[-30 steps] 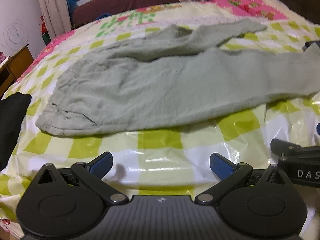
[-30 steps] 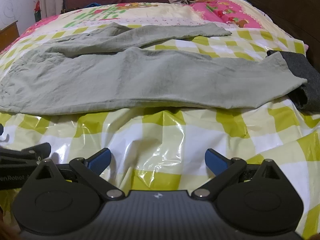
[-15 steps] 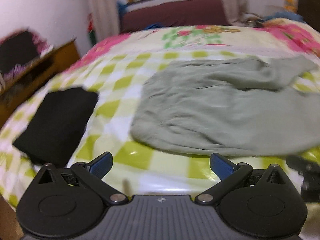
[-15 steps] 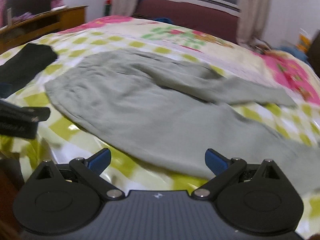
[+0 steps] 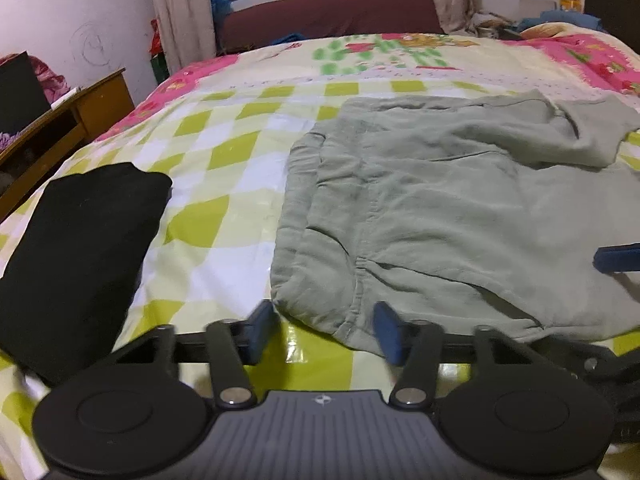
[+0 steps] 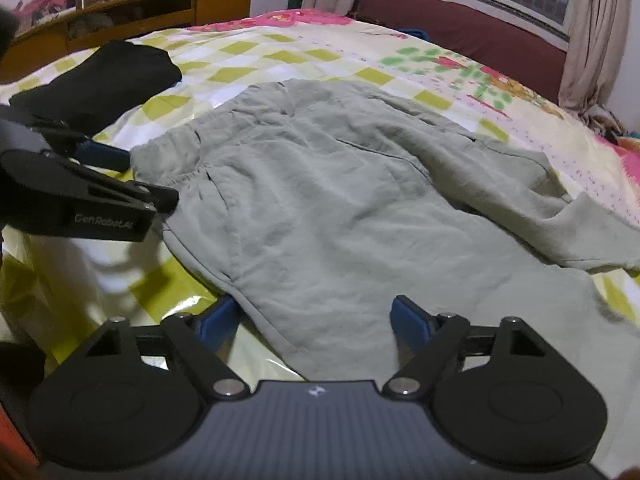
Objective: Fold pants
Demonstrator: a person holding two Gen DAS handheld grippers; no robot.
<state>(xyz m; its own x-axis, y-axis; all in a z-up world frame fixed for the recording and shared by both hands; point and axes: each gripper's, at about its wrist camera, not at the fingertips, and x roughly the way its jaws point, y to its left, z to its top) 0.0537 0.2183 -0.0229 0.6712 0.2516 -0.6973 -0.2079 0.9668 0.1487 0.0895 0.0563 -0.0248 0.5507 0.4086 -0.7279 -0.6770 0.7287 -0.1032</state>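
Observation:
Grey-green pants (image 5: 460, 216) lie spread flat on the bed, waistband to the left, one leg crossing over the other at the far right. My left gripper (image 5: 324, 330) sits at the near waistband corner. Its jaws are closing with that corner lying between them, the pads not pressing. In the right wrist view the pants (image 6: 340, 184) fill the middle. My right gripper (image 6: 314, 322) is at their near side edge, its jaws also closing over the fabric without a grip. There the left gripper's blue pad (image 6: 102, 156) shows beside the waistband.
A folded black garment (image 5: 80, 240) lies on the green-checked plastic sheet (image 5: 224, 152) left of the pants. A wooden desk (image 5: 80, 112) stands beyond the bed's left edge. A maroon couch (image 5: 328, 12) and curtains line the far wall.
Both grippers swept left along the bed from the pants' middle to the waistband end. Both pairs of jaws narrowed from wide open, and fabric now lies between the fingers.

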